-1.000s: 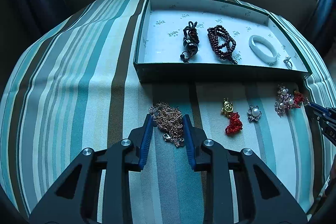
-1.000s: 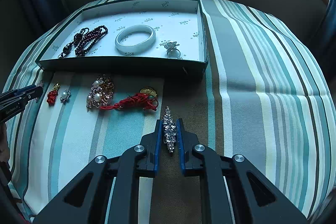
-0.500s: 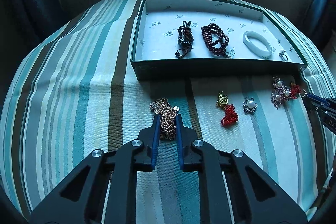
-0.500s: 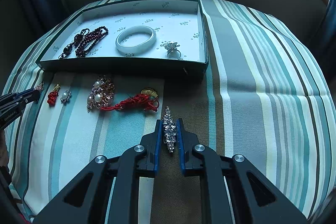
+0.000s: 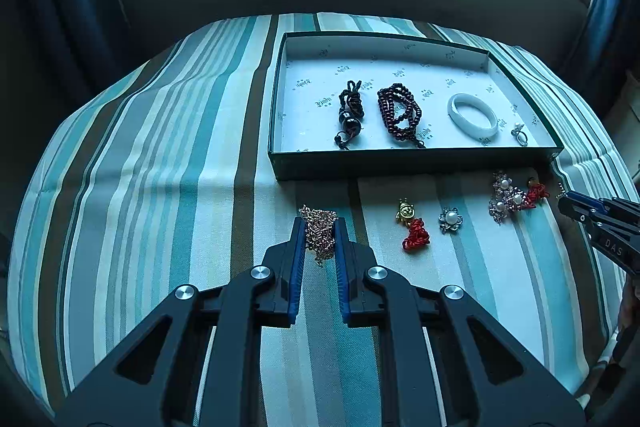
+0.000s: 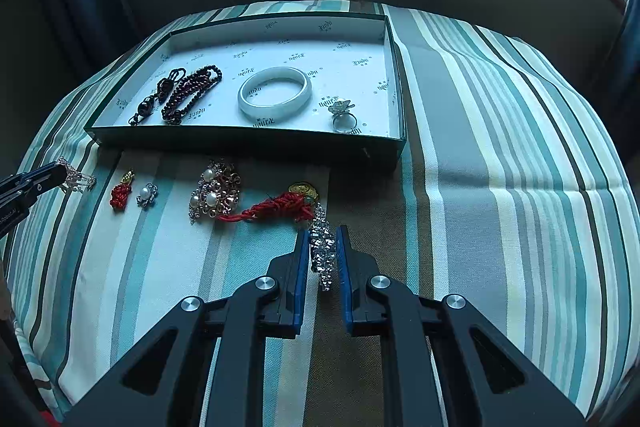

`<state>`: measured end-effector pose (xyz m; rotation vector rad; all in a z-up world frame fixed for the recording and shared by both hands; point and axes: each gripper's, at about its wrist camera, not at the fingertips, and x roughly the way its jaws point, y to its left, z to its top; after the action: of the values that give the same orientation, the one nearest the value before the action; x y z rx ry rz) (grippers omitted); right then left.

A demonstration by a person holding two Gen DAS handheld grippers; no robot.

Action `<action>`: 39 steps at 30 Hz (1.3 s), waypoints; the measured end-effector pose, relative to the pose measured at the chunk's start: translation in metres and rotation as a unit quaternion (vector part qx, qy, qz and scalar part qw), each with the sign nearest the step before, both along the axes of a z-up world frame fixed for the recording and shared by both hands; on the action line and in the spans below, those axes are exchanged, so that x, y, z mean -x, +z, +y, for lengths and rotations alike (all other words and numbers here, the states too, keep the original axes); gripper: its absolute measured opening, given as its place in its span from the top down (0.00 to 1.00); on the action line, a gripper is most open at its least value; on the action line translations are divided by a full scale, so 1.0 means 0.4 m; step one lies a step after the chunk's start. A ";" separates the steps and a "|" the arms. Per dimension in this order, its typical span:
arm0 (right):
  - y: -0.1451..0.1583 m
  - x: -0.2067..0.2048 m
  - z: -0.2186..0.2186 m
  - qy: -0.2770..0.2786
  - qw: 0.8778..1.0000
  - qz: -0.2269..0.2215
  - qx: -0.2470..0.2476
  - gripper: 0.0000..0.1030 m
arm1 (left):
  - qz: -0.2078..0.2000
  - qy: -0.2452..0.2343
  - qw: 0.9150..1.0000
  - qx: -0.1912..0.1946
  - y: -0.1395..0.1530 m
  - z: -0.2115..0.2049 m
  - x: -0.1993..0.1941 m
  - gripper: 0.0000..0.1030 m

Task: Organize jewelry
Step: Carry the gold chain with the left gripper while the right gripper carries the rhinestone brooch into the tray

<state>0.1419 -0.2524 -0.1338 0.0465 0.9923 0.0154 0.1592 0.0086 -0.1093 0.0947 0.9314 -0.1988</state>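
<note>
Gold chain [image 5: 319,231] clamped in left jaws, rhinestone brooch [image 6: 323,247] in right jaws, box [image 5: 412,161] print illegible

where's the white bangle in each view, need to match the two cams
Left wrist view: the white bangle lies at the right of the green box, next to the ring.
Right wrist view: the white bangle lies mid-box, left of the ring.
Shared landmark: the dark red bead strand.

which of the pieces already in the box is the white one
The white bangle, a smooth solid hoop lying flat between the dark red bead strand and the small silver ring in the box.
</note>
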 end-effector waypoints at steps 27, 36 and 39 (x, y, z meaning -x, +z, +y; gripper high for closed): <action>0.164 -0.080 0.020 0.019 0.996 -0.087 -0.004 0.86 | -0.093 -0.035 0.995 0.025 0.178 -0.070 -0.068 0.87; 0.185 -0.210 -0.002 0.014 0.994 -0.108 0.001 0.86 | -0.115 -0.037 0.992 0.022 0.188 -0.102 -0.212 0.87; 0.174 -0.261 -0.012 0.013 0.994 -0.108 0.004 0.86 | -0.118 -0.039 0.992 0.021 0.180 -0.118 -0.264 0.87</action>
<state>0.2464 -0.2571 -0.0644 0.0237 0.7766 0.0401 0.2648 -0.0386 -0.0374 0.1131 0.6884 -0.2737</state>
